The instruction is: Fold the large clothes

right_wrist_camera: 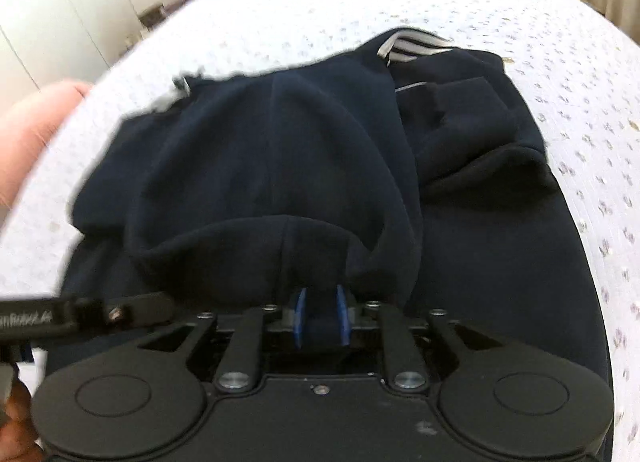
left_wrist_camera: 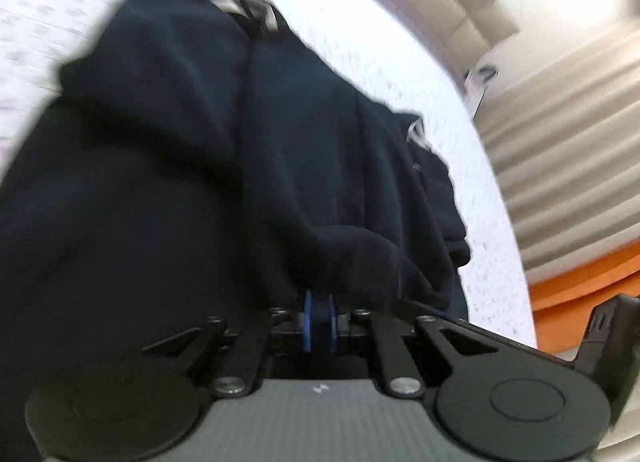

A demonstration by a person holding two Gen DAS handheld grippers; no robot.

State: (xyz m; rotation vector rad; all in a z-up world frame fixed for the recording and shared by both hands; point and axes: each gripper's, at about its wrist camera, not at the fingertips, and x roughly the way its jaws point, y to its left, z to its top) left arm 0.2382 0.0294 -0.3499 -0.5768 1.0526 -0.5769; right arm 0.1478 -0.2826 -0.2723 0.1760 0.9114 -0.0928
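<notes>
Right, one dark navy fleece garment (right_wrist_camera: 280, 166) lies bunched on the white bedspread with small grey-purple dots (right_wrist_camera: 580, 110), both grippers at its near edge. White-and-grey striped trim (right_wrist_camera: 416, 44) shows at the garment's far edge, and a second striped bit at its far left corner.

Left gripper (left_wrist_camera: 319, 316): two blue pads (left_wrist_camera: 307, 318) almost together, a fold of the navy cloth drops between them, so it is clamped on the garment. Right gripper (right_wrist_camera: 320, 316): two blue pads (right_wrist_camera: 298, 314) a little further apart, a thicker roll of the same cloth pinched between them, also clamped on.

Writing: only a partial white print, ending in "Robot.AI", on the black bar (right_wrist_camera: 52, 316) left of the garment's near edge; the rest is cut off. Small pale logo on the left gripper's grey body, unreadable.

Pink cushion (right_wrist_camera: 28, 130) left of the garment.
</notes>
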